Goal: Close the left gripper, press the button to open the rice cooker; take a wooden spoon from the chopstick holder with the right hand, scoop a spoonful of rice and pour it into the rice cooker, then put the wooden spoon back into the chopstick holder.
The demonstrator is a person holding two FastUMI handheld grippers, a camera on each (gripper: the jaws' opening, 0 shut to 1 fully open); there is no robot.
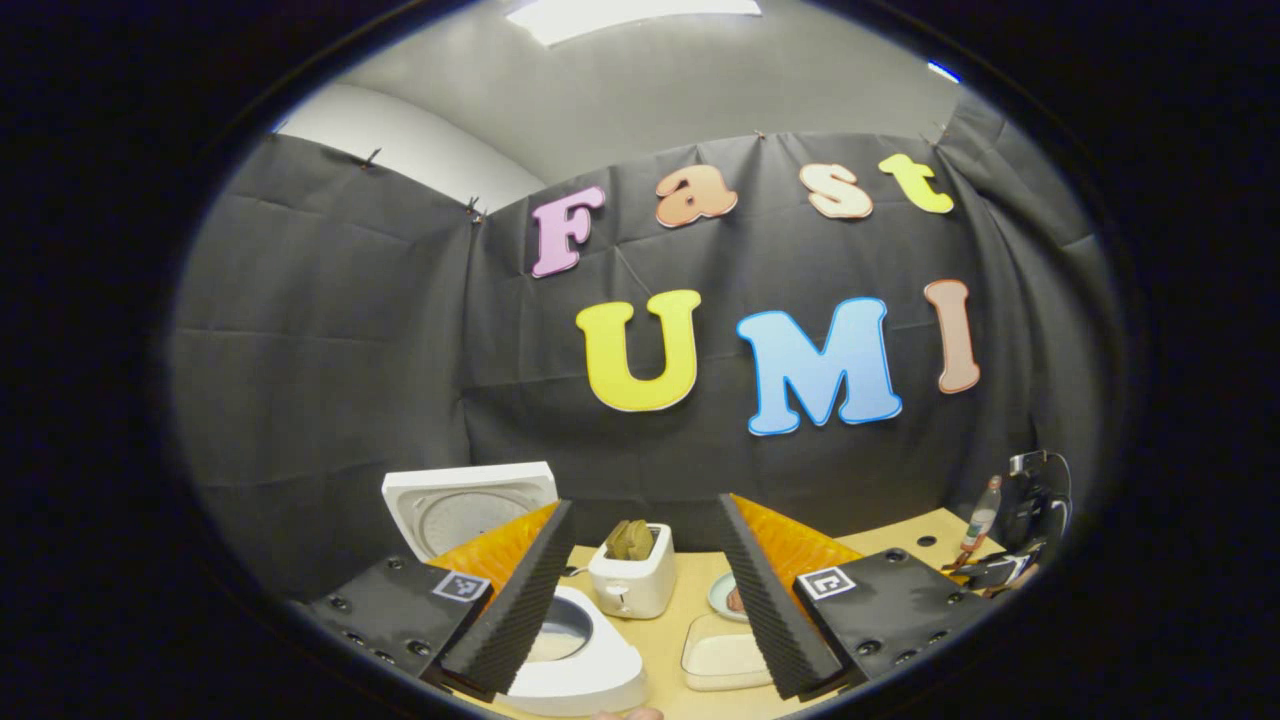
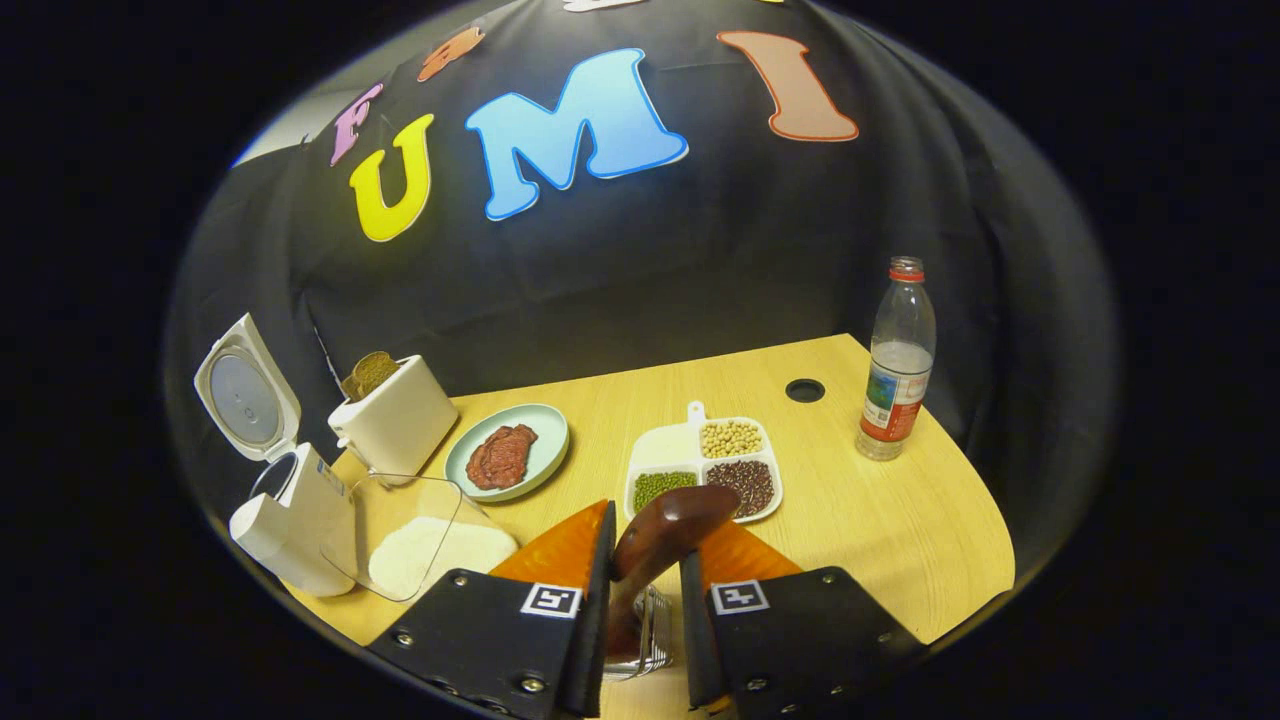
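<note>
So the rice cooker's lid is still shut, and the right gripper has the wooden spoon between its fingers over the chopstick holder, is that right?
Not quite. The rice cooker is open: the right gripper view shows its lid swung up and back. The rest stands: the right gripper has the wooden spoon between its fingers, above the chopstick holder.

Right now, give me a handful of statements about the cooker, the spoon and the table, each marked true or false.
1. The rice cooker has its lid up. True.
2. The right gripper has its fingers either side of the wooden spoon. True.
3. The left gripper is clamped shut. False: its fingers stand wide apart.
4. The green plate is bare. False: a reddish-brown piece of food lies on it.
5. The water bottle lies on its side. False: it stands upright.
</note>
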